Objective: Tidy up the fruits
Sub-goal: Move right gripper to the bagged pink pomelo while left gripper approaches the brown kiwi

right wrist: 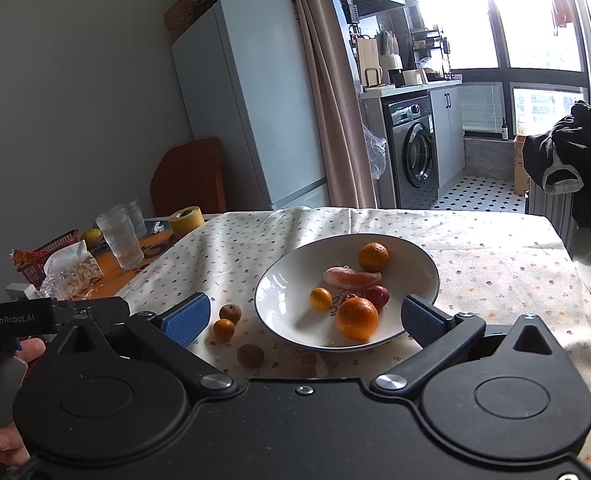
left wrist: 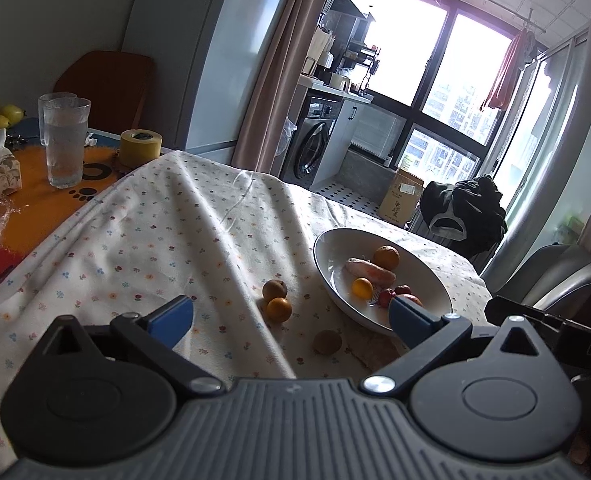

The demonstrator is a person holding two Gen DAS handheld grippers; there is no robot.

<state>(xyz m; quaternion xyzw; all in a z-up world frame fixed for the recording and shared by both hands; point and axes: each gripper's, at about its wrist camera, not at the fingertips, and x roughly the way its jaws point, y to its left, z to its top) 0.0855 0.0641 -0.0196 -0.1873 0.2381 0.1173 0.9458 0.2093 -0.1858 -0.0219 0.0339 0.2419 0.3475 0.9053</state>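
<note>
Fruits sit partly in the white bowl [right wrist: 347, 276], partly on the floral tablecloth [right wrist: 495, 280]. In the bowl: large orange [right wrist: 356, 318] at 6 o'clock, second orange [right wrist: 372, 256] at 1 o'clock, peeled pink segment [right wrist: 351, 277] at centre, small orange fruit [right wrist: 320, 298] at 9 o'clock. Red fruits [right wrist: 376, 295] are half hidden behind the large orange; kind unclear. Outside, at the bowl's 8 o'clock: brown fruit [right wrist: 230, 313], small orange one [right wrist: 224, 328], another brown one [right wrist: 250, 355]. A pale piece [right wrist: 309, 364] under the near rim is cut off by the gripper body. Left gripper [left wrist: 291, 316]: jaws wide apart, empty. Right gripper [right wrist: 305, 316]: jaws wide apart, empty, touching nothing.
</note>
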